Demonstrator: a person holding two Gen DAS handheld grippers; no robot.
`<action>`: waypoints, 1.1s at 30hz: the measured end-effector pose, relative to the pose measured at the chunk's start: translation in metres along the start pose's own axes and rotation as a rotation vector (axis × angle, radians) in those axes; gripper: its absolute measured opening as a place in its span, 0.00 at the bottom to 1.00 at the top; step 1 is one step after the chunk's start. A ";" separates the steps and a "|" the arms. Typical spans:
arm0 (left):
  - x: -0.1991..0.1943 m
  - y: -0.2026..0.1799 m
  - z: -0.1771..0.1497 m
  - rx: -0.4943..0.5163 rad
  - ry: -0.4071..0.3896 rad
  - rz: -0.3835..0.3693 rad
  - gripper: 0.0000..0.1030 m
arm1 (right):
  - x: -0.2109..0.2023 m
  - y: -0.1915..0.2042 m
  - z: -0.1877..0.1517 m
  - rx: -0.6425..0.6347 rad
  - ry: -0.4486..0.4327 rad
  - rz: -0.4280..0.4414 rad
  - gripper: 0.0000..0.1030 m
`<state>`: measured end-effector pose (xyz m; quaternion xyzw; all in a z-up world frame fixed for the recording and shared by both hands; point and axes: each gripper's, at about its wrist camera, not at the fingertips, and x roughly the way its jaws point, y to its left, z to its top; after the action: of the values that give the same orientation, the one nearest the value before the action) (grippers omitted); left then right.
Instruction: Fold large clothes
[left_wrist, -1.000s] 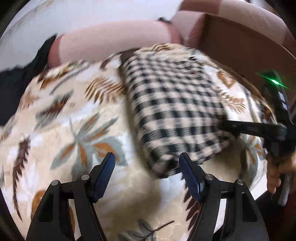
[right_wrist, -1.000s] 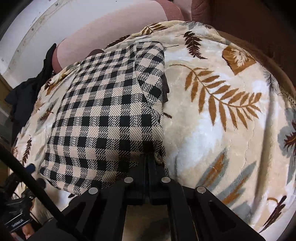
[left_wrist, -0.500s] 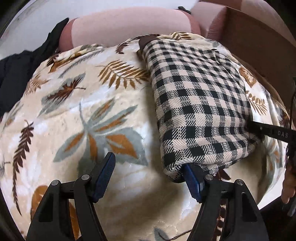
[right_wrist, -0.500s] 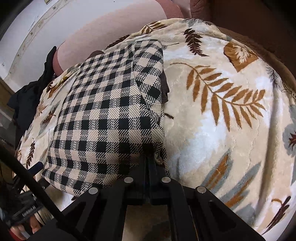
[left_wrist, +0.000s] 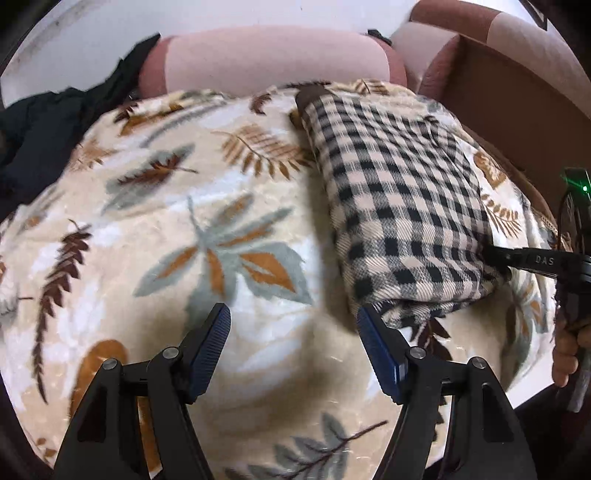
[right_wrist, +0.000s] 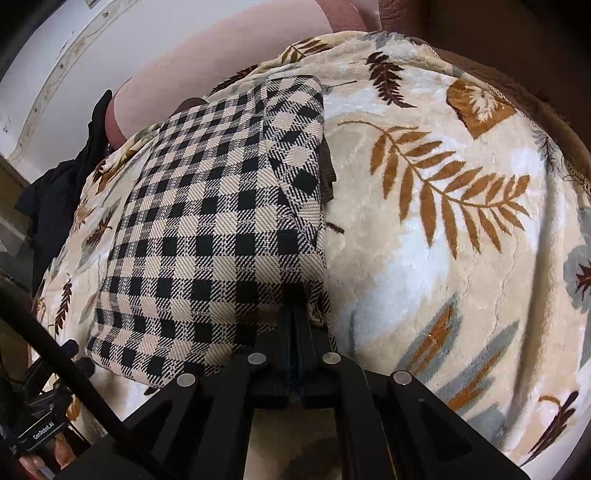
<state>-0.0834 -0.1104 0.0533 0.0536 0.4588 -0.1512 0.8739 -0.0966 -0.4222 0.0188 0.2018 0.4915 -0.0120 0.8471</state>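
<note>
A folded black-and-cream checked garment lies on a leaf-print blanket; it also shows in the right wrist view. My left gripper is open and empty, just left of the garment's near corner, its right finger close to the cloth. My right gripper is shut on the garment's near edge, its tips buried in the cloth. The right gripper also shows in the left wrist view, pinching the garment's right edge.
The blanket covers a pink and brown sofa. Dark clothing is heaped at the far left. The brown sofa arm rises at the right. The blanket's near edge drops off in front.
The left wrist view has drifted left and back, so the garment's corner has left the left gripper's right finger. The right gripper stays shut on the garment.
</note>
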 end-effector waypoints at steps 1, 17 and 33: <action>-0.002 0.003 0.001 -0.003 -0.003 -0.008 0.69 | -0.002 -0.001 0.000 0.005 0.002 0.004 0.00; 0.066 0.008 0.086 -0.186 0.079 -0.335 0.72 | -0.002 -0.043 0.063 0.178 -0.173 0.191 0.73; 0.130 -0.010 0.119 -0.208 0.233 -0.547 0.41 | 0.066 0.012 0.120 0.082 -0.046 0.389 0.36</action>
<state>0.0762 -0.1755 0.0160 -0.1444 0.5664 -0.3257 0.7432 0.0396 -0.4414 0.0199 0.3269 0.4226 0.1274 0.8356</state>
